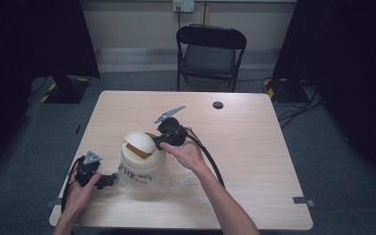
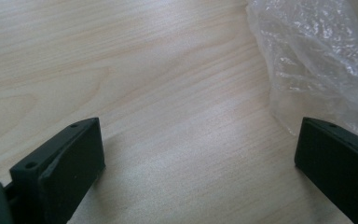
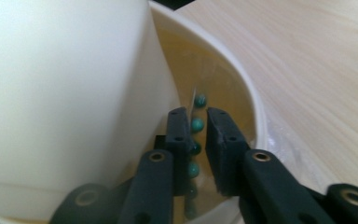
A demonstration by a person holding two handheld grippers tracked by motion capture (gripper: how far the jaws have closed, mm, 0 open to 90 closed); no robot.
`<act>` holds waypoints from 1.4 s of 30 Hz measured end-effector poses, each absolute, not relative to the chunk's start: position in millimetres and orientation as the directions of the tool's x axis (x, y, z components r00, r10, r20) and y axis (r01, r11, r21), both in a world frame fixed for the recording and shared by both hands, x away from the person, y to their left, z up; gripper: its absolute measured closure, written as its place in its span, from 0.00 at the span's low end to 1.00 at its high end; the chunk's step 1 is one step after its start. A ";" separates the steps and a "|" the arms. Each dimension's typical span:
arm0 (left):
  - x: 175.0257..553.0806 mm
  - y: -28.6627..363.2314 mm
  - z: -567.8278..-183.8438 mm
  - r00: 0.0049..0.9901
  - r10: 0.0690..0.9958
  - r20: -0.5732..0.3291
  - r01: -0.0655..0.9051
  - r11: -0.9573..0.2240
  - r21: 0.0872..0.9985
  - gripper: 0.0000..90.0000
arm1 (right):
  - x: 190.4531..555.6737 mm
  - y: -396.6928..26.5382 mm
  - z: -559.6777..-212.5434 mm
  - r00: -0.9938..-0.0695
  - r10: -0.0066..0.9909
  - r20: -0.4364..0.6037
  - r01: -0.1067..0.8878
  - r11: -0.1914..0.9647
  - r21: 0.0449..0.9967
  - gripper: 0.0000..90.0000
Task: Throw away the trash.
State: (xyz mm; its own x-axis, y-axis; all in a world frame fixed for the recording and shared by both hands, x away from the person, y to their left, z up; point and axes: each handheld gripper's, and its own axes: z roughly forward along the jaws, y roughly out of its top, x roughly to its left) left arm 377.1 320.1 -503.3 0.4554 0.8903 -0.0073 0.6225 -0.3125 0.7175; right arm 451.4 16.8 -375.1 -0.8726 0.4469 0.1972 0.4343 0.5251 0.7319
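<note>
your right gripper [image 3: 196, 122] sits at the mouth of the cream swing-lid bin [image 1: 142, 164], jaws nearly shut with a blister strip of green pills [image 3: 196, 125] standing edgewise between them. can't tell whether the pads actually press it or just flank it. the strip's long axis runs straight along the jaws, its far end already past the bin's rim and pointing into the gap beside the tilted domed lid [image 3: 70, 93]. so the drop goes forward and down from the jaws, and your right hand [image 1: 186, 152] is the one on it.

left gripper [image 2: 196, 154] is low over the bench [image 2: 144, 70], jaws wide open, nothing in them, crinkled clear plastic bag [image 2: 317, 60] just beside one jaw.

bin: smooth, matte, rounded plastic. bench: pale wood-grain laminate.
</note>
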 end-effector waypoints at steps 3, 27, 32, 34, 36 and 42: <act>377.1 320.1 -503.3 0.455 0.890 -0.008 0.623 -0.312 0.718 0.01 | 450.9 12.7 -370.4 -0.868 0.459 0.192 0.430 0.497 0.754 0.78; 378.2 319.9 -503.4 0.454 0.891 -0.005 0.623 -0.314 0.716 0.00 | 457.8 -10.5 -361.4 -0.827 0.532 0.182 0.442 0.415 0.795 0.28; 378.1 319.8 -503.4 0.454 0.891 -0.007 0.624 -0.313 0.716 0.00 | 461.4 -19.1 -355.7 -0.813 0.555 0.177 0.442 0.390 0.807 0.22; 378.2 319.8 -503.4 0.454 0.891 -0.007 0.624 -0.313 0.716 0.00 | 462.6 -24.0 -353.8 -0.802 0.572 0.172 0.443 0.376 0.814 0.20; 378.1 319.8 -503.4 0.454 0.891 -0.007 0.624 -0.313 0.716 0.00 | 463.2 -26.2 -353.4 -0.798 0.577 0.174 0.443 0.366 0.818 0.18; 378.0 319.6 -503.6 0.453 0.892 -0.010 0.625 -0.310 0.717 0.00 | 464.0 -33.6 -353.1 -0.770 0.622 0.145 0.441 0.353 0.825 0.17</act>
